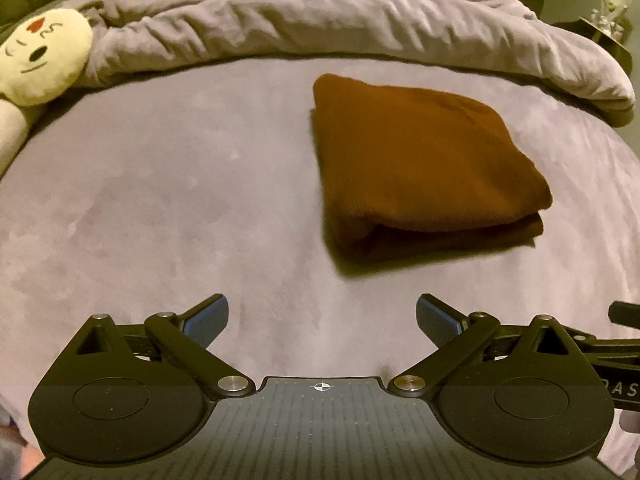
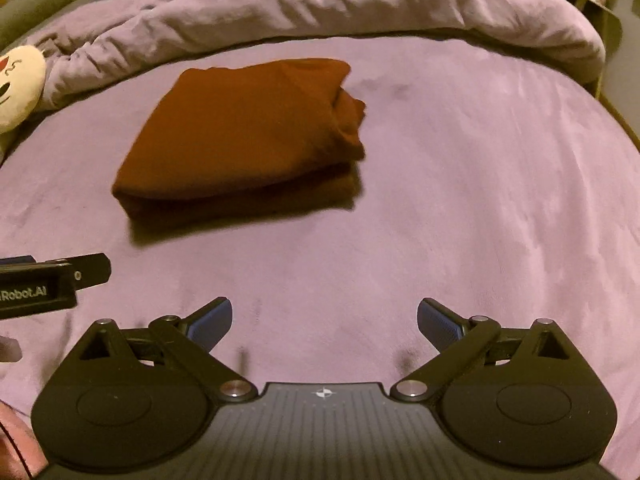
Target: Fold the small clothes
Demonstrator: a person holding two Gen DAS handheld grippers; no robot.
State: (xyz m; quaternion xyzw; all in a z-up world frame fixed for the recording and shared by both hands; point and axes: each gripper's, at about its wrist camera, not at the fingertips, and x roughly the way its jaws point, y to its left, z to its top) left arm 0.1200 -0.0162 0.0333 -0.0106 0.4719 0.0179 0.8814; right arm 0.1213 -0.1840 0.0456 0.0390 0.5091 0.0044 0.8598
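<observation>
a folded brown garment (image 1: 424, 160) lies flat on a purple bedsheet (image 1: 160, 200), apart from both tools. the left gripper (image 1: 322, 320) and right gripper (image 2: 324, 322) hover nearer, fingers spread wide, holding nothing.

Each black tool (image 1: 322, 320) (image 2: 324, 322) has blue ribbed pads (image 1: 208, 322), silver pivot screws and a ridged grey base.

Saw folded brown garment (image 1: 424, 160) at one o'clock on purple bedsheet (image 1: 160, 200), left gripper (image 1: 322, 320) spread wide, plush toy (image 1: 40, 60) at ten.
</observation>
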